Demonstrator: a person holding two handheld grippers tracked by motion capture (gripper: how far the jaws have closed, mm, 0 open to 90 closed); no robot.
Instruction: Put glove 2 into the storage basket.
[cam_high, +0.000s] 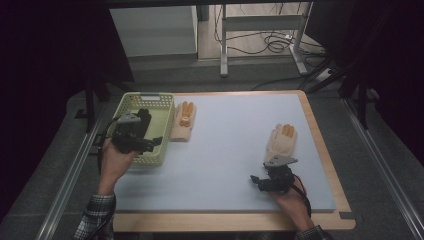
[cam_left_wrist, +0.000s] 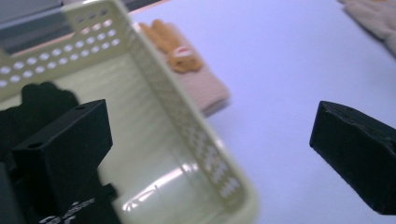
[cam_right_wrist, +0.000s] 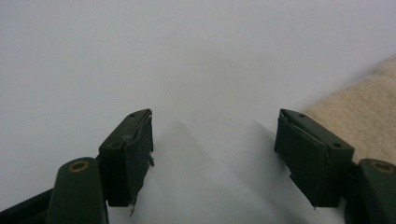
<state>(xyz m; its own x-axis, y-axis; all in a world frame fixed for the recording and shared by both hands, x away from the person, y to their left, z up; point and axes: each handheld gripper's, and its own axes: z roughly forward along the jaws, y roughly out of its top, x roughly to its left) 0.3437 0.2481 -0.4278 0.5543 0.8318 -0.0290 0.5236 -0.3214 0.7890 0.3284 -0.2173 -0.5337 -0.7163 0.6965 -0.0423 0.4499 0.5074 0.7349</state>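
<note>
Both jaws of the left gripper gape empty over the basket, a dark glove inside; two beige gloves remain outside. Right gripper stands wide, empty.

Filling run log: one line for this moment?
left claw: open over basket | right claw: open, empty, beside glove | second glove: beside basket

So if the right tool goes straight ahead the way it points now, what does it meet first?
Probably nothing: the right tool is open and points over bare mat. The beige glove lies off to one side of its line, though depth is hard to judge.
</note>
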